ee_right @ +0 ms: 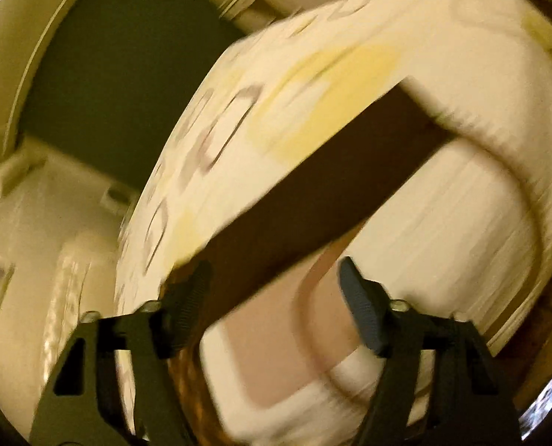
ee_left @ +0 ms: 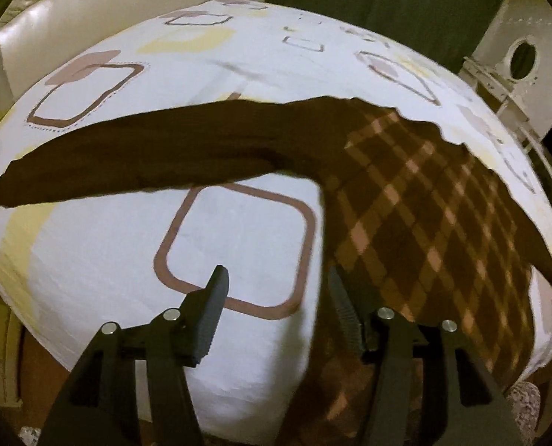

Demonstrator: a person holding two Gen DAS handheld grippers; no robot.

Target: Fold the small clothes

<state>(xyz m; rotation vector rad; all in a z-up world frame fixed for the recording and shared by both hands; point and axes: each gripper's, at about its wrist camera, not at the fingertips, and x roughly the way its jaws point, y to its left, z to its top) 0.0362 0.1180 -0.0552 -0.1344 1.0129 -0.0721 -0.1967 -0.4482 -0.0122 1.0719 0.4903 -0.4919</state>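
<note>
A brown garment lies on the white sheet [ee_left: 239, 230] with brown square outlines. Its plaid body [ee_left: 424, 204] is at the right and one dark brown sleeve [ee_left: 146, 148] stretches far to the left. A second dark sleeve [ee_left: 543, 260] runs down the right edge. My left gripper [ee_left: 276, 273] is open above the sheet with nothing between its fingers, and its right finger hangs over the plaid body's left edge. The right wrist view is blurred. There the dark sleeve [ee_right: 331, 193] runs diagonally over the sheet [ee_right: 443, 241], and my right gripper [ee_right: 274, 269] is open over its lower end.
A cream leather sofa [ee_left: 90, 7] stands behind the covered surface at the left. A dark green curtain [ee_left: 387, 0] hangs at the back. A white metal frame with a round hole [ee_left: 523, 57] stands at the right. The sheet's front edge drops off near the left gripper.
</note>
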